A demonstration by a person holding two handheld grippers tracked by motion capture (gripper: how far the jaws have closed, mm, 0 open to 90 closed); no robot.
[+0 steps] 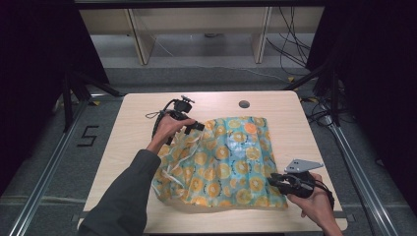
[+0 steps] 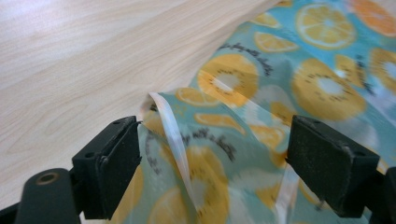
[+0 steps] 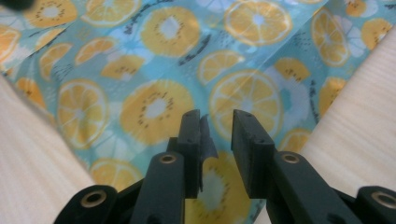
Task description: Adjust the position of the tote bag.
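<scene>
High view: thin, limp, light, slippery fruit-print bag (image 1: 231, 162) on worktop (image 1: 137, 118); left tool (image 1: 194, 126) open wide over white drawstring (image 2: 175, 140), best hold; right tool (image 1: 273, 181) slightly open, gripping nothing.

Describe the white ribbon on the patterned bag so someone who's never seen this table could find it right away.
Start at the light wooden table and find the turquoise bag printed with orange citrus slices lying on it. At the bag's left edge, next to the left tool, a thin white ribbon loops up from the fabric. It is plain and glossy, unlike the printed cloth around it.
</scene>
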